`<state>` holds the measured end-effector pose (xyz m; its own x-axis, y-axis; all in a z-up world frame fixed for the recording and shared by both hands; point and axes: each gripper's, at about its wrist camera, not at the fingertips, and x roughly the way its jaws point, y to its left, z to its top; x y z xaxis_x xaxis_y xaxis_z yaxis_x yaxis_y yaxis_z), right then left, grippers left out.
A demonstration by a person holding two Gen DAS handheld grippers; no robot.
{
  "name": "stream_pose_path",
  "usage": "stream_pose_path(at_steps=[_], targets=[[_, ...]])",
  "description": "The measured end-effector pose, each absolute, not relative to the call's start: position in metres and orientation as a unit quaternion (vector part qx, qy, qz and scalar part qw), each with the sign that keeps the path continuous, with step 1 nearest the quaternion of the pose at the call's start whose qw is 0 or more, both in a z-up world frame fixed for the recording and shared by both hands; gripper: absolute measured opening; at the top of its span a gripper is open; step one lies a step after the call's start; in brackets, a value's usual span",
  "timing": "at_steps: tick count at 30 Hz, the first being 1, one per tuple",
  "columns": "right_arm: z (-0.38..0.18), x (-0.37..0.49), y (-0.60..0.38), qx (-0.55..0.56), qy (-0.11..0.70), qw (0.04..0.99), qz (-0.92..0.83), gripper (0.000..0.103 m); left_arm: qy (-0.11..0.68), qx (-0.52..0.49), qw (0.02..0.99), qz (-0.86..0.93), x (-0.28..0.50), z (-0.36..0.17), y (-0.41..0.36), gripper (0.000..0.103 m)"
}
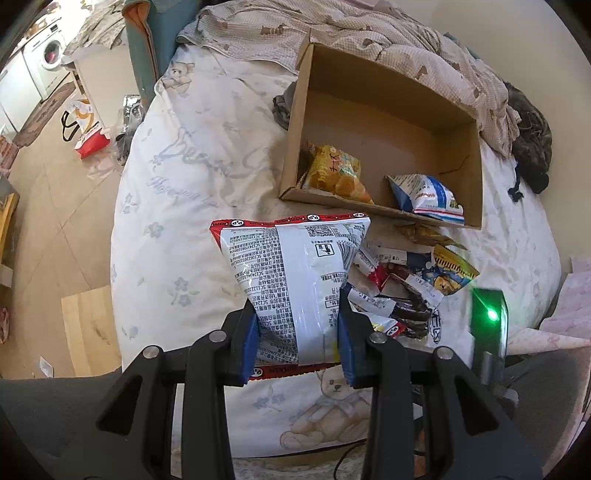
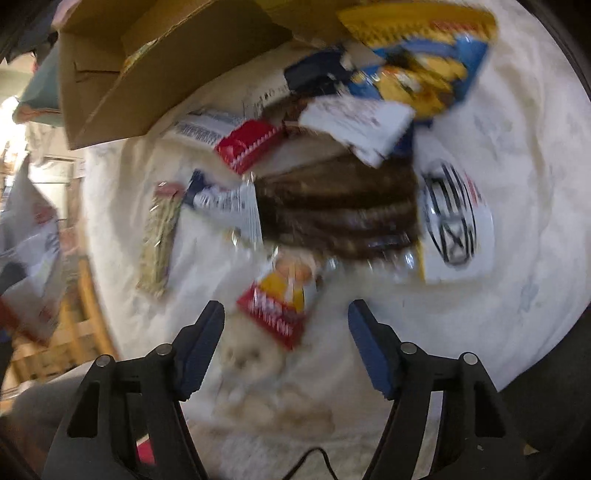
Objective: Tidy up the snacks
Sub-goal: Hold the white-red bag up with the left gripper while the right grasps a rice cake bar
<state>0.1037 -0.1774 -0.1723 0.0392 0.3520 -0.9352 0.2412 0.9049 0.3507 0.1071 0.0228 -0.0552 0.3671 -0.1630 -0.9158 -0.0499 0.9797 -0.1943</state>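
Note:
My left gripper [image 1: 297,328] is shut on a white and red snack bag [image 1: 295,273] and holds it above the bed, in front of an open cardboard box [image 1: 384,110]. The box holds a yellow snack bag [image 1: 336,173] and a blue and white snack bag [image 1: 428,197]. A pile of loose snack packets [image 1: 410,280] lies on the bed right of the held bag. My right gripper [image 2: 286,310] is open and empty, just above a small red and yellow packet [image 2: 280,306]. A brown packet [image 2: 340,210] and a blue and yellow bag [image 2: 417,70] lie beyond it. The right wrist view is blurred.
The bed [image 1: 192,155] has a white quilt with bear prints. A rumpled checked blanket [image 1: 369,33] lies behind the box. The bed's left edge drops to a wooden floor [image 1: 48,206] with bags on it. A black device with a green light [image 1: 489,317] shows at right.

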Motion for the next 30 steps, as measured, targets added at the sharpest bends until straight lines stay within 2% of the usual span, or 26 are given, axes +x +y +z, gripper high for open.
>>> stream_pose_path(at_steps=[4, 7, 9, 12, 23, 30], targets=[[-0.175, 0.112, -0.158, 0.154, 0.686, 0.711, 0.006, 0.068, 0.562, -0.094, 0.821, -0.032, 0.106, -0.057, 0.024, 0.032], [-0.175, 0.108, -0.144, 0.096, 0.677, 0.73, 0.001, 0.056, 0.559, -0.099, 0.822, -0.034, 0.106, -0.055, 0.026, 0.032], [-0.174, 0.103, -0.143, 0.075, 0.671, 0.738, 0.003, 0.041, 0.557, -0.103, 0.823, -0.034, 0.105, -0.054, 0.028, 0.032], [-0.171, 0.093, -0.154, 0.095, 0.671, 0.735, 0.021, 0.035, 0.557, -0.109, 0.822, -0.035, 0.105, -0.054, 0.029, 0.032], [-0.16, 0.023, -0.173, 0.177, 0.692, 0.691, 0.113, 0.032, 0.555, -0.087, 0.827, -0.022, 0.104, -0.056, 0.023, 0.032], [-0.119, 0.015, -0.175, 0.179, 0.634, 0.737, 0.152, 0.032, 0.555, -0.083, 0.828, -0.014, 0.104, -0.059, 0.026, 0.032]])
